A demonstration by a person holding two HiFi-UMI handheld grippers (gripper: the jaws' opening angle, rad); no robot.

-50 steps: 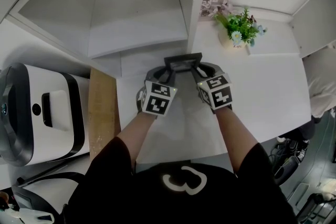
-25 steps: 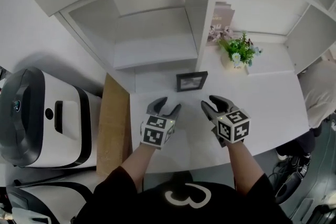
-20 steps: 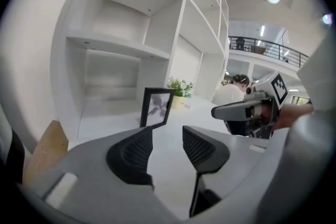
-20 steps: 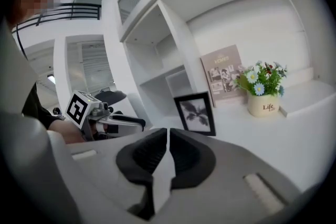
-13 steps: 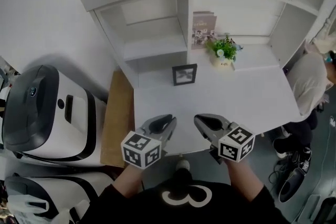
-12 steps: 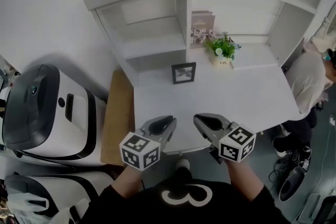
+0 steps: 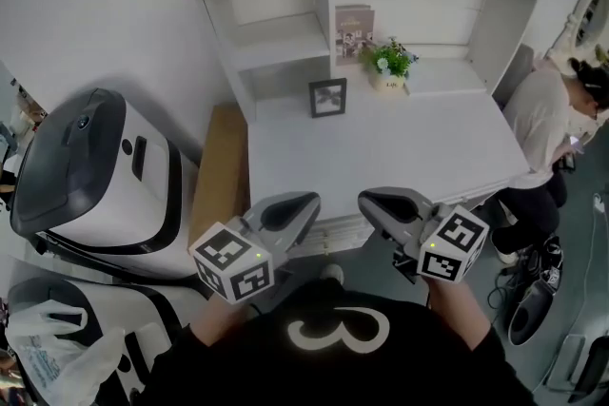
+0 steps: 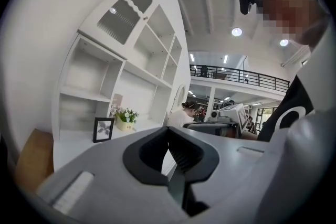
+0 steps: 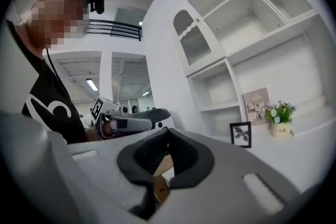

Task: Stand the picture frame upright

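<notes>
The small black picture frame [image 7: 326,98] stands upright at the back of the white desk [image 7: 400,157], just in front of the shelf unit. It also shows in the left gripper view as the frame [image 8: 103,129] and in the right gripper view as the frame [image 9: 240,134]. My left gripper [image 7: 304,203] and right gripper [image 7: 373,201] hang side by side off the desk's front edge, close to my body. Both are shut with nothing between the jaws. Seen along their own jaws, the left gripper [image 8: 169,131] and right gripper [image 9: 168,131] are far from the frame.
A potted plant [image 7: 387,67] and a leaning booklet [image 7: 354,26] stand behind the frame. A large white machine [image 7: 95,176] and a wooden board [image 7: 221,166] sit left of the desk. A seated person [image 7: 552,109] is at the desk's right end.
Both grippers let go of the frame, drew back off the desk toward my body, and their jaws went from open to shut. The frame stays upright.
</notes>
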